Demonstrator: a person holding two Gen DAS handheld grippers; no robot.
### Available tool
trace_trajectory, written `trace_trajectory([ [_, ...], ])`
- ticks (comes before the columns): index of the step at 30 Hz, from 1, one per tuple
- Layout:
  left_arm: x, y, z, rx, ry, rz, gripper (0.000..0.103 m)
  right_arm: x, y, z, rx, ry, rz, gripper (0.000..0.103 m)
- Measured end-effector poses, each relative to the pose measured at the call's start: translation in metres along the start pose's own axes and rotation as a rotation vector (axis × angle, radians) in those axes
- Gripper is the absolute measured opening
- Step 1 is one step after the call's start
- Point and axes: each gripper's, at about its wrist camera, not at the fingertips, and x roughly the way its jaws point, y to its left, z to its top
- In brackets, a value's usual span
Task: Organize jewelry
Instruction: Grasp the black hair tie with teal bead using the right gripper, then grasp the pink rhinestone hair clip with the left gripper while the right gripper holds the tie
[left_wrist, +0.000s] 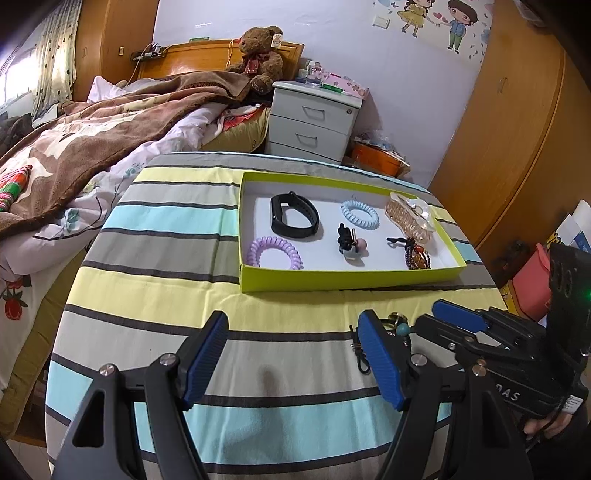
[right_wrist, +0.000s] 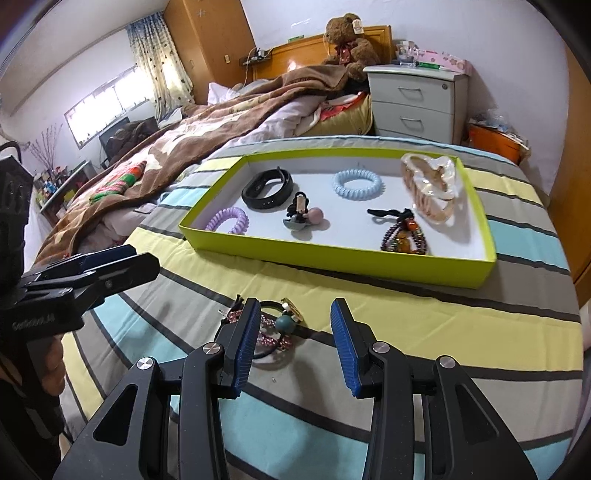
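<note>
A lime-green tray (left_wrist: 347, 278) (right_wrist: 332, 260) lies on the striped tablecloth. It holds a black wristband (left_wrist: 293, 219) (right_wrist: 267, 192), a purple coil tie (left_wrist: 273, 253) (right_wrist: 229, 219), a blue coil tie (left_wrist: 360, 214) (right_wrist: 356, 184), a black hair clip (left_wrist: 351, 242) (right_wrist: 303, 216), a bead bracelet (left_wrist: 419, 256) (right_wrist: 404, 238) and a clear claw clip (left_wrist: 410, 216) (right_wrist: 432, 188). A small pile of hair ties with a teal bead (right_wrist: 277, 328) (left_wrist: 400, 328) lies on the cloth in front of the tray. My right gripper (right_wrist: 295, 325) (left_wrist: 424, 317) is open just right of the pile. My left gripper (left_wrist: 291, 332) (right_wrist: 122, 258) is open and empty.
A bed with a brown blanket (left_wrist: 92, 136) lies left of the table. A grey nightstand (left_wrist: 314, 118) and a teddy bear (left_wrist: 258, 55) stand behind. A wooden wardrobe (left_wrist: 517, 147) and bags (left_wrist: 532, 284) are at the right.
</note>
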Motion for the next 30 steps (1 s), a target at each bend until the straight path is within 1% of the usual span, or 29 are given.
trace_trajectory([
  [6, 0.002, 0.002, -0.001, -0.001, 0.008, -0.006, 0.074, 0.015, -0.003, 0.001, 0.029, 0.044, -0.016, 0.040],
  [7, 0.003, 0.002, -0.001, -0.002, 0.006, -0.007, 0.074, 0.017, -0.003, 0.001, 0.037, 0.052, -0.014, 0.038],
  [8, 0.003, 0.003, -0.001, -0.003, 0.007, -0.009, 0.074, 0.018, -0.004, 0.000, 0.041, 0.057, -0.012, 0.033],
  [9, 0.003, 0.003, -0.001, -0.003, 0.008, -0.006, 0.074, 0.019, -0.004, -0.001, 0.040, 0.064, -0.008, 0.022],
  [10, 0.003, 0.004, -0.001, -0.004, 0.008, -0.004, 0.074, 0.019, -0.003, -0.001, 0.037, 0.068, -0.006, 0.016],
  [20, 0.003, 0.005, -0.001, -0.010, 0.010, 0.002, 0.074, 0.006, 0.003, -0.002, 0.025, 0.031, 0.031, 0.015],
  [27, -0.001, 0.007, -0.002, -0.017, 0.003, 0.006, 0.075, -0.001, 0.016, 0.003, -0.004, -0.008, 0.058, 0.015],
  [30, -0.003, 0.011, -0.002, -0.025, 0.000, 0.013, 0.075, -0.002, 0.023, 0.004, -0.015, -0.015, 0.091, 0.015],
])
